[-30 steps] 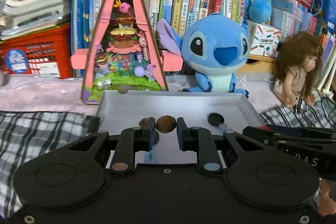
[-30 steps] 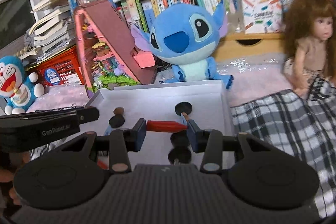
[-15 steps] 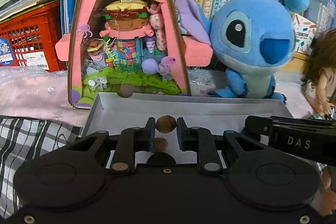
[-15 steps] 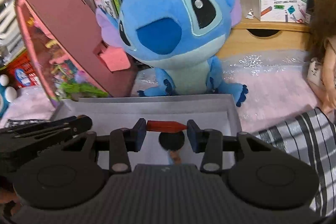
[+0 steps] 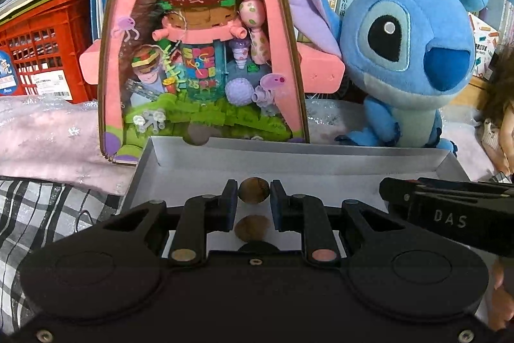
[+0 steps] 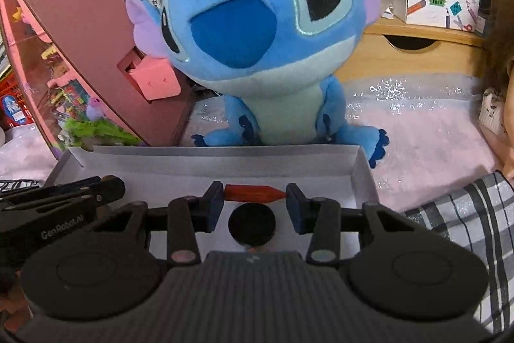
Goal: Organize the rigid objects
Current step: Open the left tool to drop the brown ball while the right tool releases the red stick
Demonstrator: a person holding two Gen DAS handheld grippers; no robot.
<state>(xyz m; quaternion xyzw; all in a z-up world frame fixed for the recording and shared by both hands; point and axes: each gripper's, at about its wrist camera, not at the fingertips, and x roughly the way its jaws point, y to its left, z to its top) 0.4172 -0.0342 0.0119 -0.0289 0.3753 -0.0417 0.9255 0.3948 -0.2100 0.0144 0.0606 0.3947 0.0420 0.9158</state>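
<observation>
Over the white tray (image 5: 353, 174), whose far wall stands at twelve o'clock, the left tool (image 5: 254, 193) is clamped on a brown round piece (image 5: 253, 189), a second brown piece (image 5: 251, 227) lying below at six o'clock. The right tool (image 6: 255, 194) is clamped endwise on a red rod (image 6: 253, 193), with a black disc (image 6: 252, 224) on the bare tray floor (image 6: 334, 182) at six o'clock.

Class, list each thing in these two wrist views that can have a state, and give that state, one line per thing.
left gripper: shut on a brown round piece.
right gripper: shut on a red stick, held crosswise.
white box: open, no lid.
black disc: lying in the box.
wooden drawer: closed.
</observation>
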